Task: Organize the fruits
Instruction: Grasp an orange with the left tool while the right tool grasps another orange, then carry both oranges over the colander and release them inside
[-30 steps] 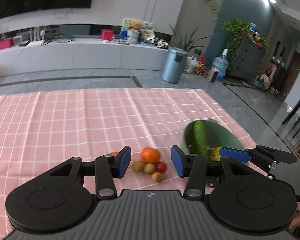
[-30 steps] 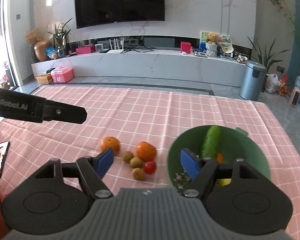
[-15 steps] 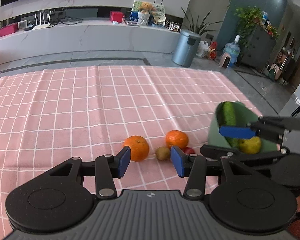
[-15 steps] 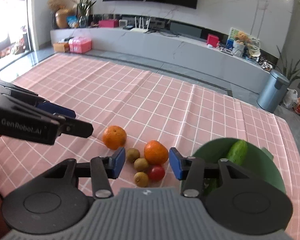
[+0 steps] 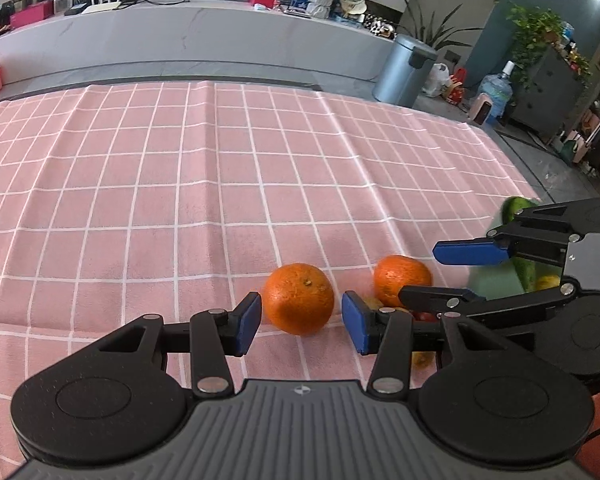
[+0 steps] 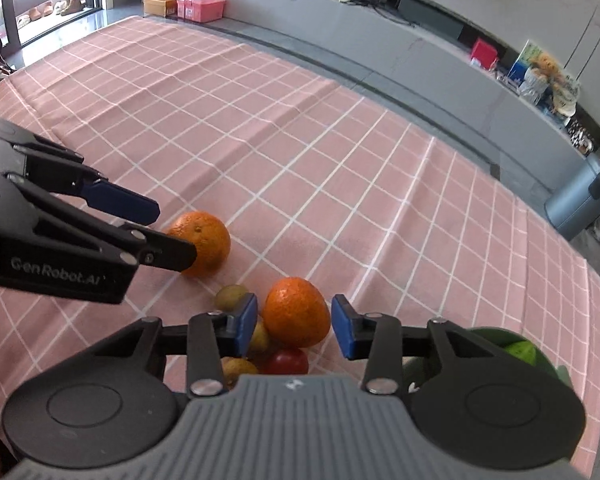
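My left tongs [image 5: 302, 322] stand about half open, their blue pads on either side of an orange [image 5: 299, 298] with a clear gap to each pad, so nothing is gripped. My right tongs [image 6: 294, 326] are closing around a second orange [image 6: 296, 312]; the blue pads sit close beside it, but a sliver of space shows on both sides and I hold nothing yet.

Both oranges are round, bright and dimpled, and the left one shows a small dark stem scar. Around the right orange lie small brownish-green fruits [image 6: 230, 296] and a red one [image 6: 286, 362], touching or just beside it. All rest on the pink checked cloth [image 5: 180, 184] of the desk, towards its near edge. At the near right corner stands a green bowl [image 6: 540, 354] holding a cucumber [image 5: 520, 206] and something yellow [image 5: 548, 281].

White lettering on the side of my left tongs, seen from the right wrist, reads "GenRobot.AI" [image 6: 56, 274].
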A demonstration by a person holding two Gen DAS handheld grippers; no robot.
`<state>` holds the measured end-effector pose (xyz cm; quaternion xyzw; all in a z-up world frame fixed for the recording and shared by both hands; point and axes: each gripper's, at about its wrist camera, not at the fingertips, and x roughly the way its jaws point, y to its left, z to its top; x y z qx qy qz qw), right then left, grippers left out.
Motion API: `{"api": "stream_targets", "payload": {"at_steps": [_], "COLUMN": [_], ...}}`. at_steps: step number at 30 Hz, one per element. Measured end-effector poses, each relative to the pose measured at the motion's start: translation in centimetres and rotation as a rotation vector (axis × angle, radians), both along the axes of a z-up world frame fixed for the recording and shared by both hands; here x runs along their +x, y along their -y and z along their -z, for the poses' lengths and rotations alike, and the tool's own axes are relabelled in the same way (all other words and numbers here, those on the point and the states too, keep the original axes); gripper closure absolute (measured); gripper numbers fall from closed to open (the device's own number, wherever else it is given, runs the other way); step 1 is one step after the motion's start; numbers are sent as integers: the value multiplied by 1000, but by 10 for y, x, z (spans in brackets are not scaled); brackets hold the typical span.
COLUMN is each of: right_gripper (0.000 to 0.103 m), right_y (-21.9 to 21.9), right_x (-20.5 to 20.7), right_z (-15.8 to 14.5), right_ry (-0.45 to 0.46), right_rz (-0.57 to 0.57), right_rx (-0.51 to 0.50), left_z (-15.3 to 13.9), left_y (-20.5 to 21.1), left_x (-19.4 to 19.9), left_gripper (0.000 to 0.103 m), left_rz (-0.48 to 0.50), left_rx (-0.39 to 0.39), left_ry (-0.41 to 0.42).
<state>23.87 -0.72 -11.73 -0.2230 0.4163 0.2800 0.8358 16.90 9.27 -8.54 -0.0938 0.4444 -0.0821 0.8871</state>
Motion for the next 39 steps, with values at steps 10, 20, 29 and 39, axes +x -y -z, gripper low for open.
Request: {"api": "stream_targets", "payload": {"at_steps": [10, 20, 29, 39], "right_gripper": [66, 66, 69, 70], "right_y": [-7, -8, -6, 16], "right_x": [15, 16, 5, -33], "right_z": [11, 16, 5, -41], "right_ry": [-53, -55, 5, 103], "right_rz": [8, 5, 5, 73], "right_rx": [1, -18, -4, 111], "left_z": [10, 12, 4, -40], "left_y": [-1, -6, -4, 8], "left_x": [12, 15, 9, -21], "left_gripper": [49, 54, 56, 56], "left_rz": [-21, -30, -45, -81], "left_rx": [-18, -66, -47, -60], "left_ry": [-35, -40, -26, 52]}}
